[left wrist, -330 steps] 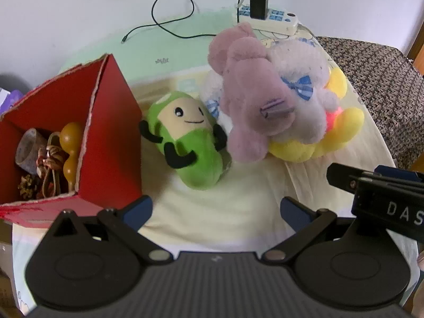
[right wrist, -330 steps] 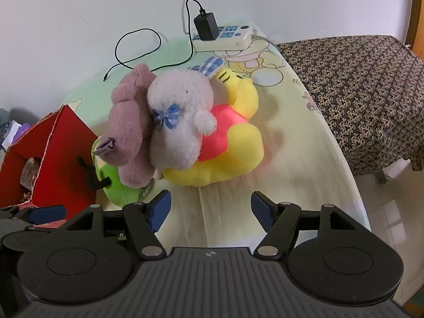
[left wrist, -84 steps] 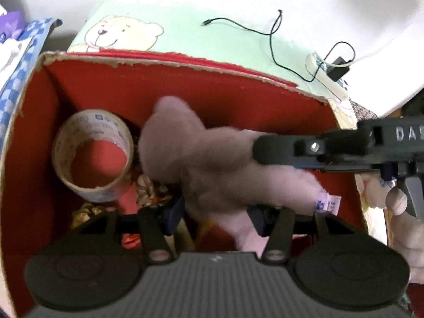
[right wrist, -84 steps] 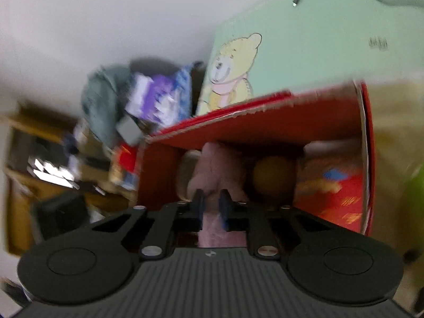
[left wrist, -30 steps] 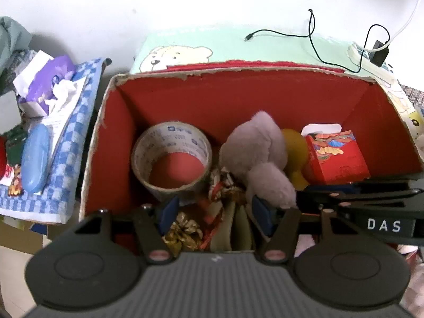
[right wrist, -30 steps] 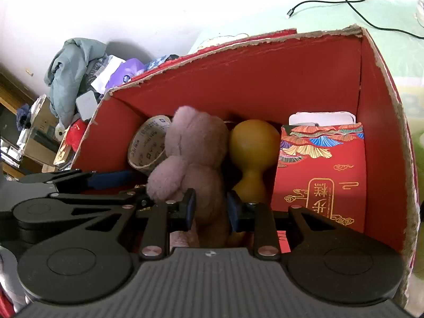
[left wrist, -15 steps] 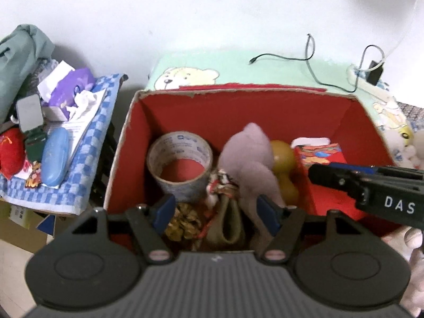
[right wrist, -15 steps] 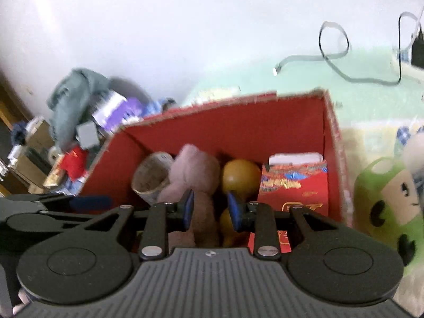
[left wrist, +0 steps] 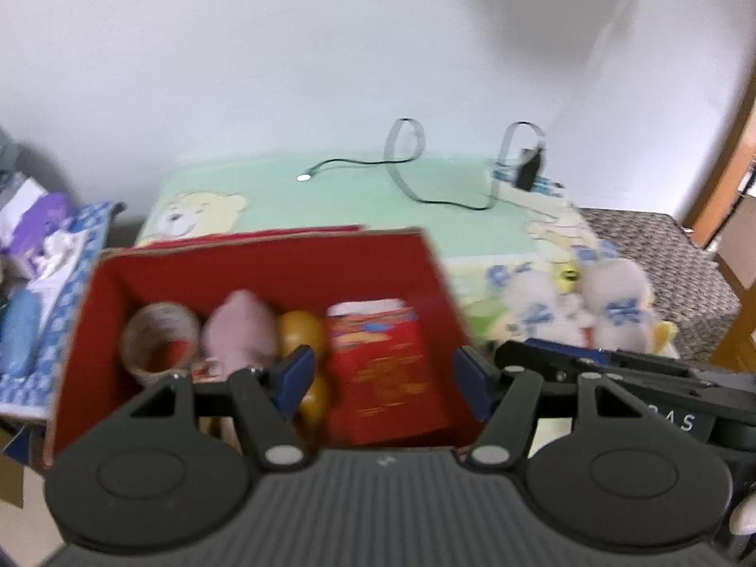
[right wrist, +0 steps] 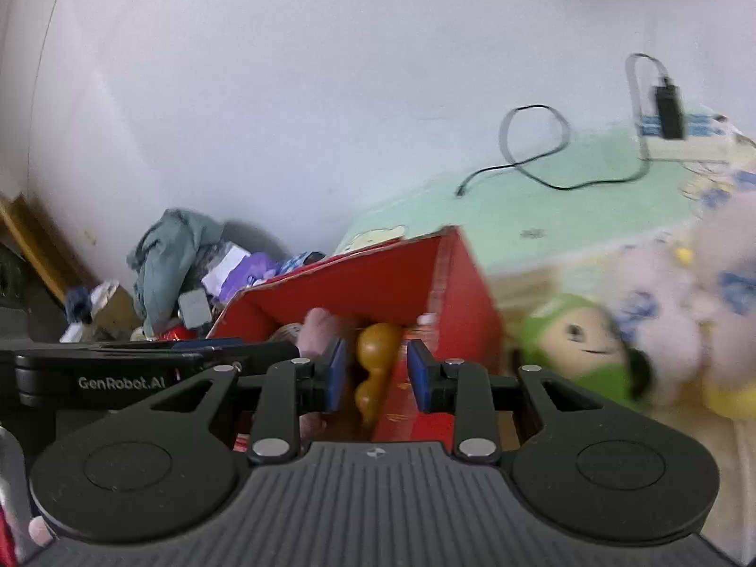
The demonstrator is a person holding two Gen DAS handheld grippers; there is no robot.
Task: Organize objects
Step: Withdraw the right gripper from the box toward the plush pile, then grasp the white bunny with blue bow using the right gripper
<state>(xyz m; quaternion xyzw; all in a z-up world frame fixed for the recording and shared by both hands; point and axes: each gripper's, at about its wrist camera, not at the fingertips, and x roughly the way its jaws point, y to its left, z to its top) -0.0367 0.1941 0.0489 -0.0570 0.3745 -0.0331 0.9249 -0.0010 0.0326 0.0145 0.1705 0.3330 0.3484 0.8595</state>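
Already, from the left wrist, the pink plush (left wrist: 242, 328) lay inside the red box (left wrist: 264, 255) between tape roll (left wrist: 158, 345) and gourd (left wrist: 302, 330); the left gripper (left wrist: 380, 380) held nothing, its jaws closing. From the right wrist, the right gripper (right wrist: 373, 373) was parted and empty; the green plush (right wrist: 581, 349) and others waited outside the box, probably next.

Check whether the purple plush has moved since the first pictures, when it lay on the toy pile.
Yes. The purple plush now sits inside the red box, between the tape roll and the yellow gourd.
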